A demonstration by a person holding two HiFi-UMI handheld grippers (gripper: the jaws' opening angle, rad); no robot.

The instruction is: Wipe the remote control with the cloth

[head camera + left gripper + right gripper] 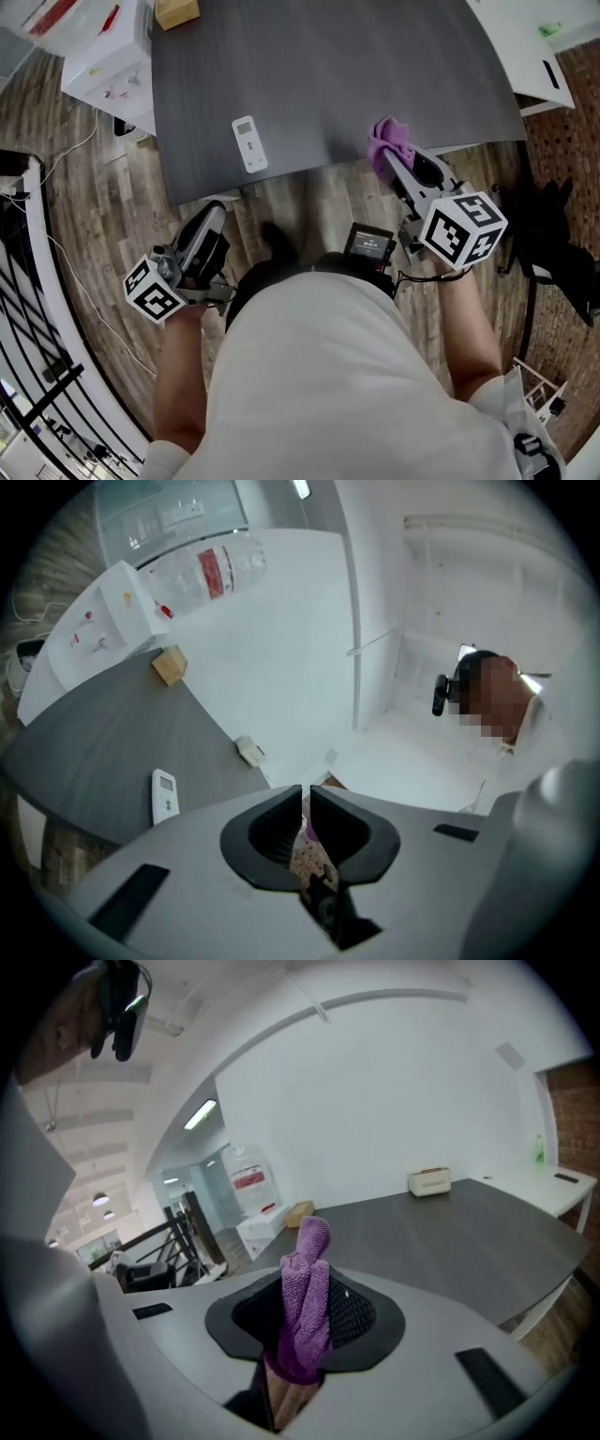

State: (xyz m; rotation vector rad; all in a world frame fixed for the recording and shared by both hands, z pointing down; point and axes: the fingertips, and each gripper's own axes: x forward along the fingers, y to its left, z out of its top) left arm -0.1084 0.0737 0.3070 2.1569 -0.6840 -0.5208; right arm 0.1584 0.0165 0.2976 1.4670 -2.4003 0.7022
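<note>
**Cloth in my right gripper, remote lying untouched near the edge**

The remote control lies flat on the dark grey surface, close to its near edge. Its long axis runs roughly away from me with a slight tilt, and its small display end points toward the middle of the surface.

My right gripper is clamped on the purple cloth, which sticks up bunched between the jaws. Its tip sits at the near edge of the surface, to the right of the remote control and well apart from it, and my forearm reaches forward behind it.

My left gripper has its jaws pressed together with nothing between them. It hangs over the wooden floor, just short of the surface's edge, nose toward the surface.

A small tan box sits at the far end of the surface, and a white carton stands beside that corner. A black railing runs along my left.
</note>
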